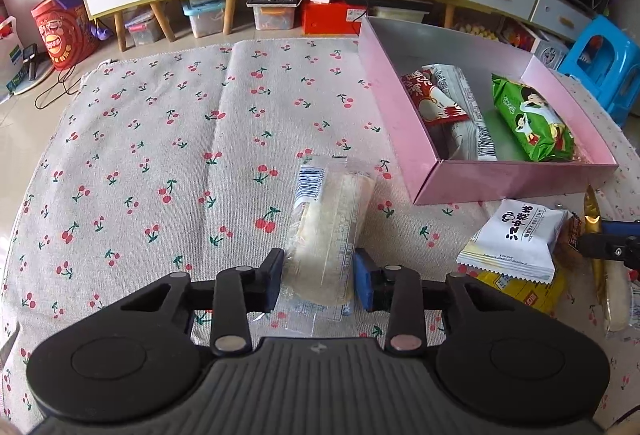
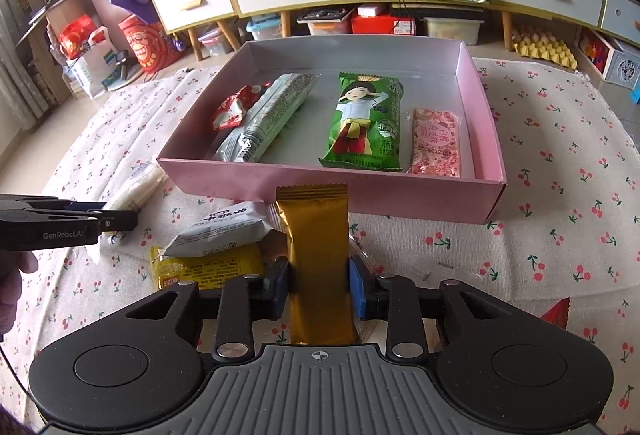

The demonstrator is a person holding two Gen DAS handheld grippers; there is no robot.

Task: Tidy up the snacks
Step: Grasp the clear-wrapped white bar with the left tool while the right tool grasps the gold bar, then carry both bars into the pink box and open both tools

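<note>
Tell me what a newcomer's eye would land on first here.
The pink box in the middle of the cherry cloth, with a green packet inside. In front of it, the right gripper clamps a gold bar; the left gripper clamps a clear packet.

Pink cardboard box (image 2: 360,195) on the cherry-print cloth (image 2: 560,195) covering the desk. In the box, left to right in the right wrist view: red wrapper (image 2: 232,109), silver-grey long packet (image 2: 268,119) partly over it, green cartoon packet (image 2: 366,123), pink speckled bar (image 2: 436,143). Before the box: white pillow pack (image 2: 224,227) atop a yellow packet (image 2: 212,267). Left of these, a clear-wrapped pale wafer (image 1: 332,231); right of them, a gold foil stick (image 2: 320,259).
</note>
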